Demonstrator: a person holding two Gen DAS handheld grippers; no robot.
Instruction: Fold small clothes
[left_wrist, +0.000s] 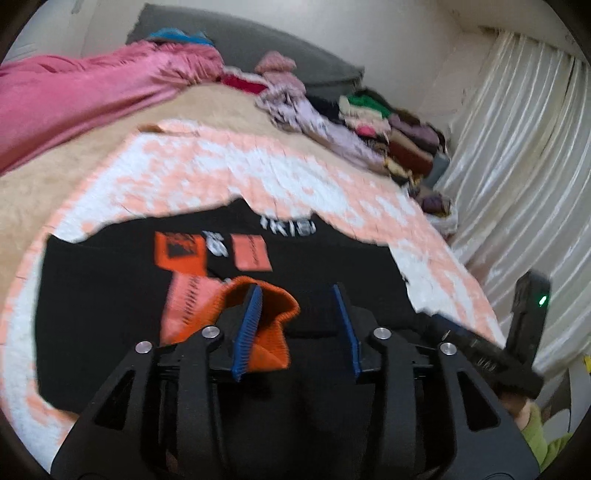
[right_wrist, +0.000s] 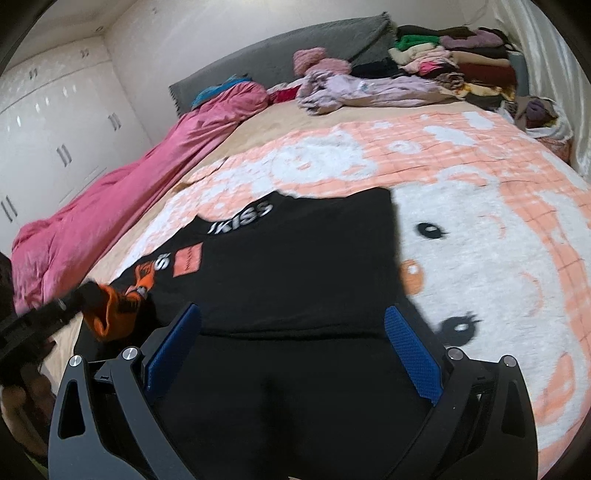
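Observation:
A black garment (left_wrist: 110, 295) with orange patches and white lettering lies spread on a pink-and-white blanket (left_wrist: 221, 166); it also shows in the right wrist view (right_wrist: 295, 266). My left gripper (left_wrist: 297, 291) is open just above it, and the garment's orange ribbed cuff (left_wrist: 273, 321) drapes over its left finger (left_wrist: 251, 317). My right gripper (right_wrist: 291, 317) is open and empty over the garment's near edge. The left gripper (right_wrist: 79, 295) appears at the left of the right wrist view with the orange cuff (right_wrist: 110, 314). The right gripper's body (left_wrist: 480, 347) shows at the right of the left wrist view.
A pink duvet (right_wrist: 110, 199) lies along the bed's left side. Loose lilac clothes (right_wrist: 362, 90) and a stack of folded clothes (right_wrist: 461, 55) sit by the grey headboard (right_wrist: 288, 51). Cream curtains (left_wrist: 517, 147) hang on the right; white wardrobes (right_wrist: 48, 122) stand on the left.

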